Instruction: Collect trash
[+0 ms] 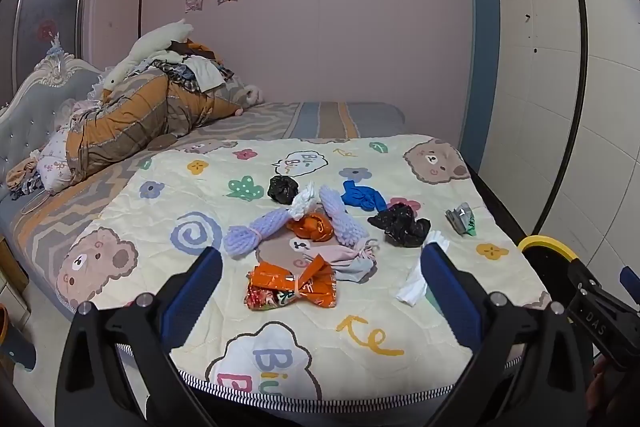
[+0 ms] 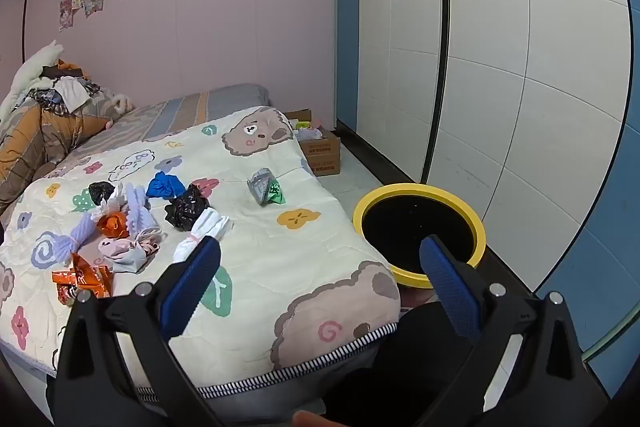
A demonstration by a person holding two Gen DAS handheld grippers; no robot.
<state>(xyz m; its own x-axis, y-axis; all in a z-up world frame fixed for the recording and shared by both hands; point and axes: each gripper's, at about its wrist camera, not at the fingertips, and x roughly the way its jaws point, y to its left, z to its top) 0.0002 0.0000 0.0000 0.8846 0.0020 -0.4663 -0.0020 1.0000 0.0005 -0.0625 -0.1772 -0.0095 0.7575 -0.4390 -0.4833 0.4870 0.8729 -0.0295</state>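
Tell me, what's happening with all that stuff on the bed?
A person holds two grippers over a cartoon quilt strewn with trash. The left gripper and right gripper are both wide open and hold nothing. An orange snack wrapper, a crumpled black bag, a blue bag and a silver-green wrapper lie on the quilt. The yellow-rimmed bin waits on the floor beside the bed. Nothing has been picked up yet.

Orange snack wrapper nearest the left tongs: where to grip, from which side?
Grip the orange wrapper at its tied middle, where a band pinches it into a bow shape. Come from above and the near edge of the bed; the left tongs, open, already straddle it. That waist is probably the firmest, narrowest part; the flared ends would crumple.
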